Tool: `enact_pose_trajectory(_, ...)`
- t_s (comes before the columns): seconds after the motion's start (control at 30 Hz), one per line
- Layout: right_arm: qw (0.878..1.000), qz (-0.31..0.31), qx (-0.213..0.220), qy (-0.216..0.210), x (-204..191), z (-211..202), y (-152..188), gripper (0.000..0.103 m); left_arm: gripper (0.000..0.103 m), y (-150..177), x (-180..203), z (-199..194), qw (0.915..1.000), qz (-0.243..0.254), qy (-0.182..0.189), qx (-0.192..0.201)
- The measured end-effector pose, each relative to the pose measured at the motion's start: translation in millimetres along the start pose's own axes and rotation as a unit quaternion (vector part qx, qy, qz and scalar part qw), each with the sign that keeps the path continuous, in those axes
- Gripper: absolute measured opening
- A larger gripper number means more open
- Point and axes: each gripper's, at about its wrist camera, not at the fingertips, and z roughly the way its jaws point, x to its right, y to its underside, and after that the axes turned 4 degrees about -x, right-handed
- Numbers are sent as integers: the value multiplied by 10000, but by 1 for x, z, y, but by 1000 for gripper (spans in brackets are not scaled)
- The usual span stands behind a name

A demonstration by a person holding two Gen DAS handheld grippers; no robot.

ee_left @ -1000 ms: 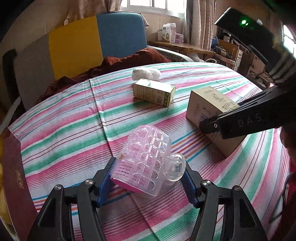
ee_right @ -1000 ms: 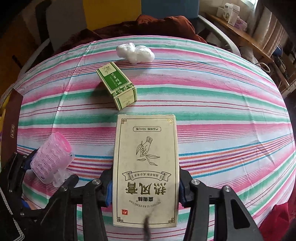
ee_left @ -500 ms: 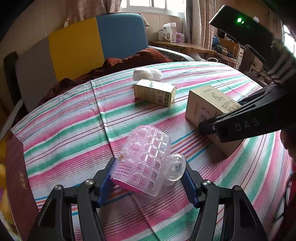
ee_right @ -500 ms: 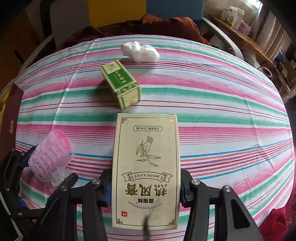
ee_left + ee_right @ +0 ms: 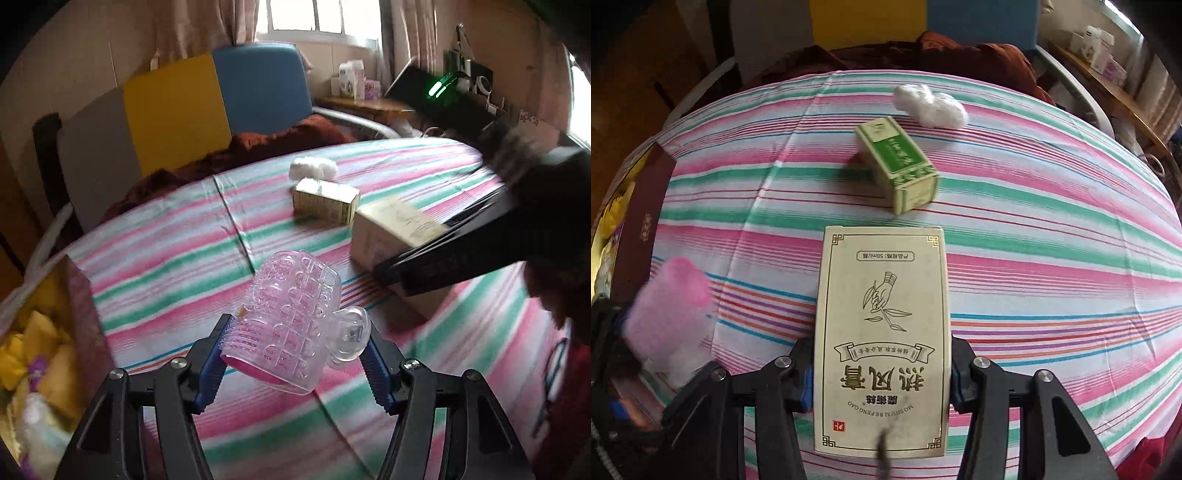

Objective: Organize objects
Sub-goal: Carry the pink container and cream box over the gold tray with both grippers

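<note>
My left gripper (image 5: 295,363) is shut on a clear pink hair roller with a clip (image 5: 291,325), held above the striped tablecloth (image 5: 166,258). The roller shows blurred at the left of the right wrist view (image 5: 668,306). My right gripper (image 5: 881,380) is shut on a cream box with Chinese print (image 5: 882,339), which also shows in the left wrist view (image 5: 391,236). A small green box (image 5: 897,162) lies on the cloth beyond it, and a white fluffy wad (image 5: 931,105) lies farther back.
A dark red box with yellow contents (image 5: 40,332) stands at the table's left edge, also seen in the right wrist view (image 5: 639,225). A chair with grey, yellow and blue panels (image 5: 207,96) and a brown cloth (image 5: 266,144) lie behind the table.
My left gripper has swung left and lifted with the roller, so the dark red box has come into view. My right gripper with the cream box has shifted left too.
</note>
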Motion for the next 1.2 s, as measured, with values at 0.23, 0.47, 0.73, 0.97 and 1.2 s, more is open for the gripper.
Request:
enact_pose_trajectory(0.23,9999,-98,-46,76,-3,1,3,51,66,11,-32,-60,9987,-446,58,243)
enact_pose_trajectory(0.47,9992,-351,-154,144,-28,-3,6,51,66,41,-98,-109,9931,-1086,-201,392)
enact_pose_trajectory(0.73,9942,-963,333,-338,-125,-41,17,51,66,85,-175,-142,9756,-1928,-966,423)
enact_pose_trajectory(0.97,9814,-1614,592,-853,-202,-63,19,51,66,111,-220,-152,9571,-2412,-1578,308)
enact_pose_trajectory(1.2,9753,-1893,636,-947,-258,-61,-7,51,66,110,-239,-151,9507,-2546,-1746,301)
